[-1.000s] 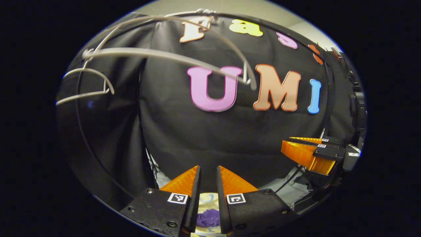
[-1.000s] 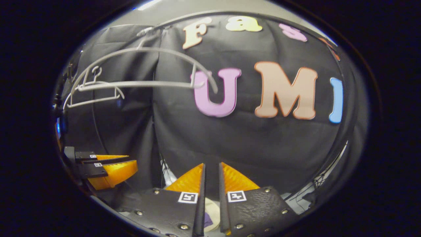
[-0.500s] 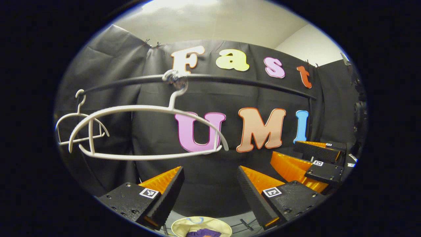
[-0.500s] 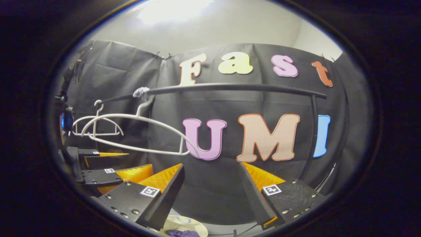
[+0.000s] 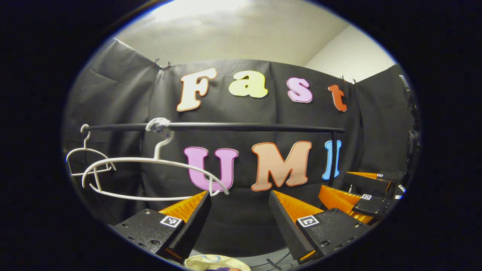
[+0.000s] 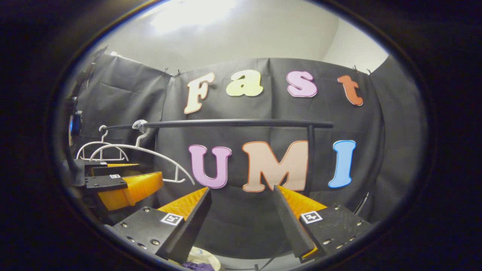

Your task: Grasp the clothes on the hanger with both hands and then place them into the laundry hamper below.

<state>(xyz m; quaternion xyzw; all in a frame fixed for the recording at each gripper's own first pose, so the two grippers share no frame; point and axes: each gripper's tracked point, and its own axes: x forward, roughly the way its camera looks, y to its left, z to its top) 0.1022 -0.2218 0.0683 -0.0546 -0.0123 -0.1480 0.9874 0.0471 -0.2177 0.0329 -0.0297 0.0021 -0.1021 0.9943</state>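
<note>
In the left gripper view, 2 white hangers hang from a black rail [image 5: 241, 127] up and to the left of the left tongs [image 5: 239, 201]. The far hanger [image 5: 87, 154] sits at the rail's left end. The near hanger [image 5: 150, 177] is bare, its hook wrapped at the rail, and its right tip ends just above the left finger. The left tongs are wide apart, holding nothing. Below them, between the fingers at the bottom edge, lies the pale hamper [image 5: 216, 262] with a bit of purple clothes [image 5: 225, 268] inside. To the right and a little above, the right tongs [image 5: 352, 188] stand spread, also holding nothing.

In the right gripper view, the left tongs [image 6: 130, 177] show at the far left, parted, just under the near hanger [image 6: 143, 154]; the far hanger [image 6: 98, 147] is behind it. The rail [image 6: 233, 123] runs above the right tongs [image 6: 241, 195] to a post [image 6: 310, 158] on its right end. The right tongs are wide and empty. Below their left finger, the hamper [image 6: 201, 259] shows at the bottom edge with purple clothes [image 6: 197, 266] in it.
</note>
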